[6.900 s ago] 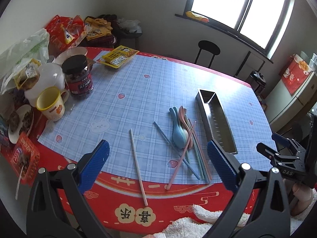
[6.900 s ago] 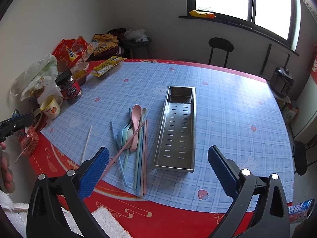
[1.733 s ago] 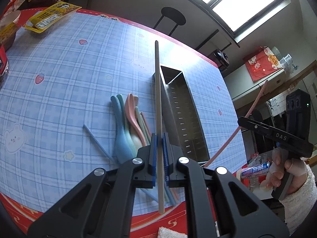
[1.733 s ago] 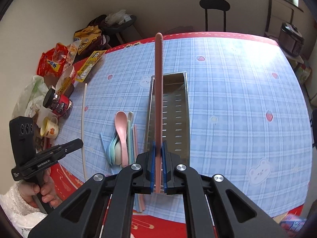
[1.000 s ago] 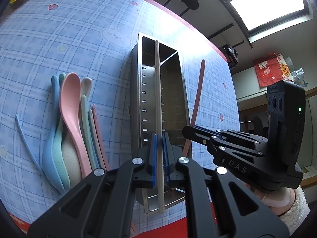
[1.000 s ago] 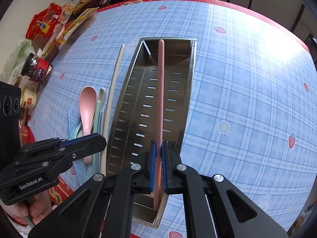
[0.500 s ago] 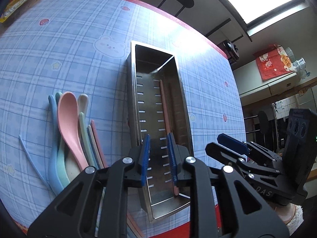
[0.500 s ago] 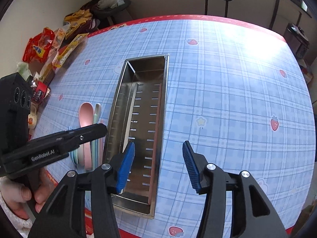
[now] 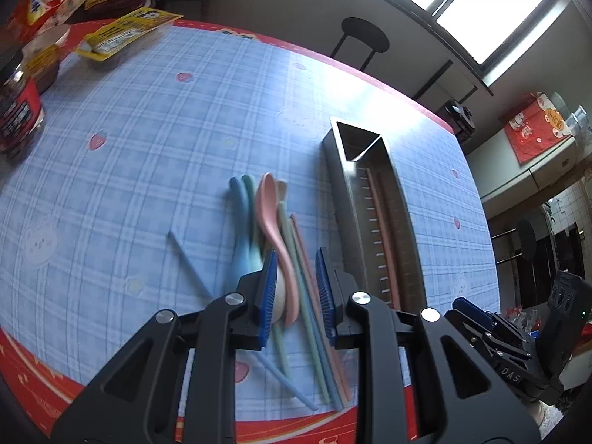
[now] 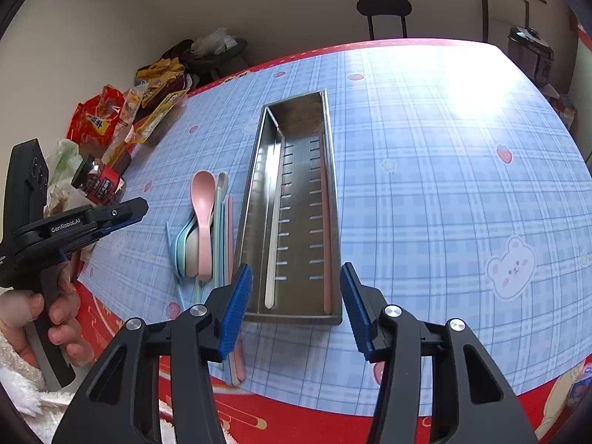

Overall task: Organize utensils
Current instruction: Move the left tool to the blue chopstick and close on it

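The left gripper has its jaws a narrow way apart with nothing held; they have just been opening, and they hang over the handles of the loose utensils low in the middle of the left view. The right gripper stands wider, empty as well, its jaws framing the near end of the tray at the bottom centre of the right view. In the tray lie two chopsticks, a white one along its left side and a pink one along its right. Left of the tray, just beside it, the rest wait in a bundle: a pink spoon on top of blue, green and cream spoons, several pastel chopsticks alongside, and a blue chopstick lying askew further left. These look like light, stiff plastic, smooth enough to slip or roll, so I would take each across the middle of its handle or shaft, where it should balance. The bench wears a glossy blue checked cloth with a red border, glaring white at the upper right. Snack bags and a jar crowd the left, a stool stands by the far wall, and a window lights the upper right of the left view.
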`<state>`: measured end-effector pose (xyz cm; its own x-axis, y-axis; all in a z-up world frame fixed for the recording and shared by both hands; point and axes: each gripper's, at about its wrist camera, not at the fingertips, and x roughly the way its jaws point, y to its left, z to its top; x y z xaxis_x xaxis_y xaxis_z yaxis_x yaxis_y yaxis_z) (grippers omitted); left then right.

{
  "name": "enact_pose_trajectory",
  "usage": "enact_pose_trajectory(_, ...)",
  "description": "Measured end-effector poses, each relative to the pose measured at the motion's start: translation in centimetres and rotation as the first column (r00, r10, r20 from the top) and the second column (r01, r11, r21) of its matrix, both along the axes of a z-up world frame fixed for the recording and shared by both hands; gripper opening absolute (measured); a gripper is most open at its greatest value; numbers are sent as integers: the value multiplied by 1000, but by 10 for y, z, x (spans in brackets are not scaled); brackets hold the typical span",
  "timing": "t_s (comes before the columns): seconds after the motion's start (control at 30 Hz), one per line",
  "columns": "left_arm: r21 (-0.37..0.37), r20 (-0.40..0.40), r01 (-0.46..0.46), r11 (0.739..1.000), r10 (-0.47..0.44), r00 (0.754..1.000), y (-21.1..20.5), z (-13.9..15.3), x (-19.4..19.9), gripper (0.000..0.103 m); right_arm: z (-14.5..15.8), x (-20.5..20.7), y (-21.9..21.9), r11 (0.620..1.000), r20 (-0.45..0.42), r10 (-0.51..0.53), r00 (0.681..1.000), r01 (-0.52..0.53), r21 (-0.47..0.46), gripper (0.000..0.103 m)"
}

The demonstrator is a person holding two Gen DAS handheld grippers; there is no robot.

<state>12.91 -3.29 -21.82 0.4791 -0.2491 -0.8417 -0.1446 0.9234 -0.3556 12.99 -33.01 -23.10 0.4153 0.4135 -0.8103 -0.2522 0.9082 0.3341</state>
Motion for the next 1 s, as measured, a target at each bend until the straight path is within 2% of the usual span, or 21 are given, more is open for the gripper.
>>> enact_pose_trajectory(0.13, 9, -46, -52, 999, 52, 998, 11, -14, -29, 25, -8, -11, 17, 998, -4, 66, 998, -66, -10, 46)
enact_pose_trajectory(0.3, 24, -106, -119, 993, 121, 987, 23, -28, -59, 25, -15, -11, 34, 991, -9, 130, 992, -129, 36, 40)
enact_pose_trajectory(0.37, 31, -118, -126, 992, 129, 985, 28, -27, -68, 25, -20, -11, 44, 987, -33, 159, 987, -159, 25, 37)
enact_pose_trajectory(0.47, -1, -124, -141, 990, 140, 982, 41, -28, -76, 26, -25, -11, 57, 985, -76, 172, 982, -170, 32, 33)
enact_pose_trajectory(0.6, -1, -152, -81, 997, 80, 985, 39, -40, -66, 39, -17, -18, 67, 993, -43, 119, 992, -119, 13, 33)
enact_pose_trajectory(0.67, -27, -161, -37, 999, 32, 986, 31, -46, -61, 39, -11, -22, 66, 996, -30, 90, 995, -90, 15, 33)
enact_pose_trajectory(0.77, -31, -172, 20, 999, -25, 985, 18, -57, -51, 38, -8, -28, 64, 995, -8, 88, 996, -88, -38, 33)
enact_pose_trajectory(1.0, -34, -233, 68, 997, -74, 970, 4, -79, -34, 34, -12, -33, 51, 999, -34, 13, 999, -15, -50, 33)
